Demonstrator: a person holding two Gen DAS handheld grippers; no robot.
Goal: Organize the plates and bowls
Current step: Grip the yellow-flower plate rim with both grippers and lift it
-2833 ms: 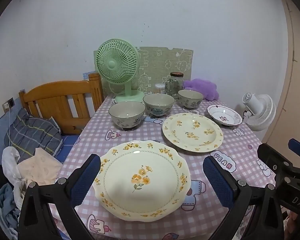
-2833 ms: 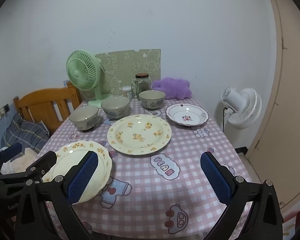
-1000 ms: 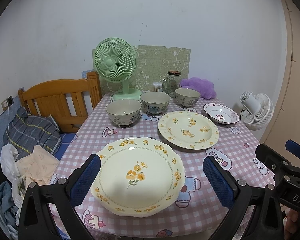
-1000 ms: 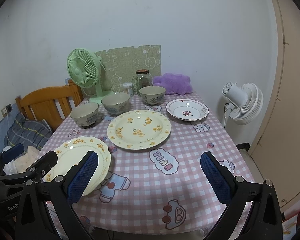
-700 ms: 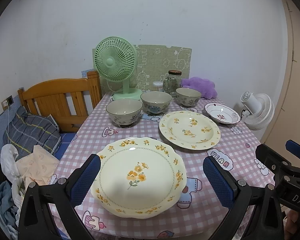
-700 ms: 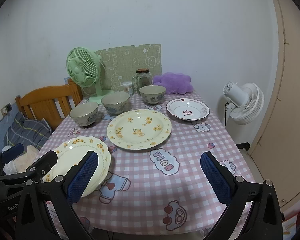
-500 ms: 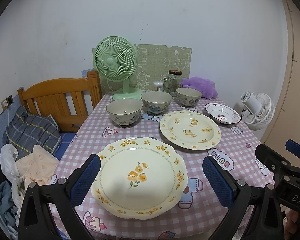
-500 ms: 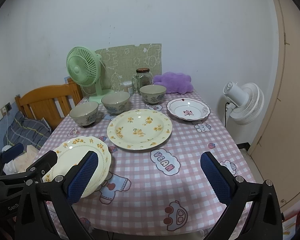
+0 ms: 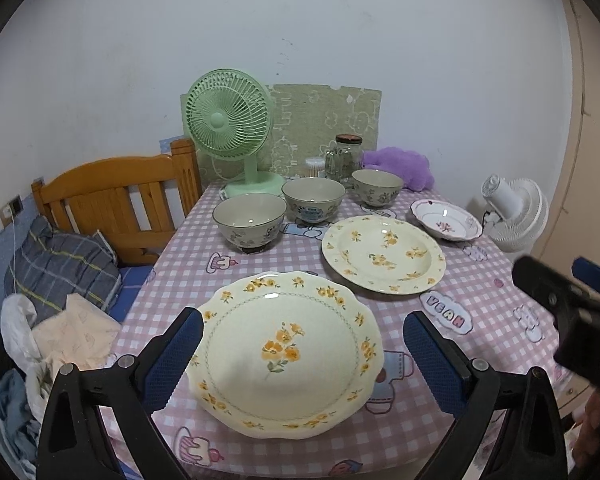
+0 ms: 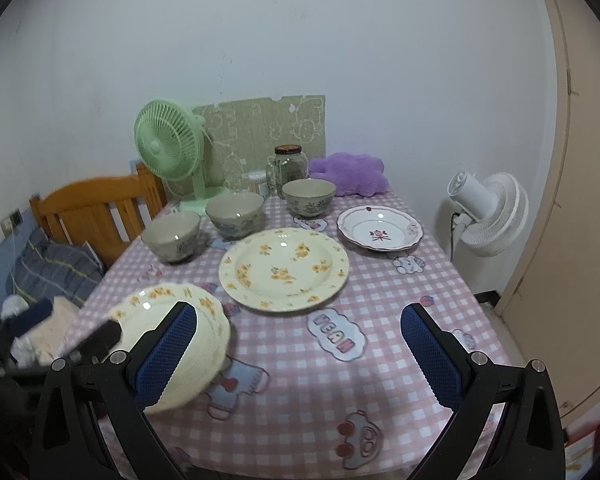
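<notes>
Bench point(image 9: 180, 256), covered by a pink checked cloth with cartoon prints; all crockery is carried on it.

Wooden bed frame point(image 9: 112, 196), seen left of the bench, with a grey plaid pillow point(image 9: 60, 264) and loose clothes beside it.

Green fan point(image 9: 230, 120), stood at the back edge of the bench, in front of a green printed panel point(image 9: 324, 128).

White fan point(image 10: 488, 208), placed off the bench at its right side.

Scalloped plate point(image 9: 284, 352), cream with yellow flowers, laid at the near edge; it is framed between the left gripper point(image 9: 300, 356) fingers point(image 9: 176, 356), which are spread wide and touch nothing.

Round plate point(image 10: 284, 268), cream with yellow flowers, laid at the centre, apart from the scalloped plate.

Purple cushion point(image 10: 348, 172), set at the back right corner.

Small plate point(image 10: 380, 232), white with a red flower, laid right of the round plate.

Three bowls, set in a row behind the plates: left bowl point(image 9: 249, 220), middle bowl point(image 9: 313, 199), right bowl point(image 9: 377, 187).

Right gripper point(image 10: 300, 356), held above the near right part of the bench; its fingers point(image 10: 430, 356) are spread and hold nothing.

Glass jar point(image 9: 344, 156), brown-lidded, stood behind the bowls.
</notes>
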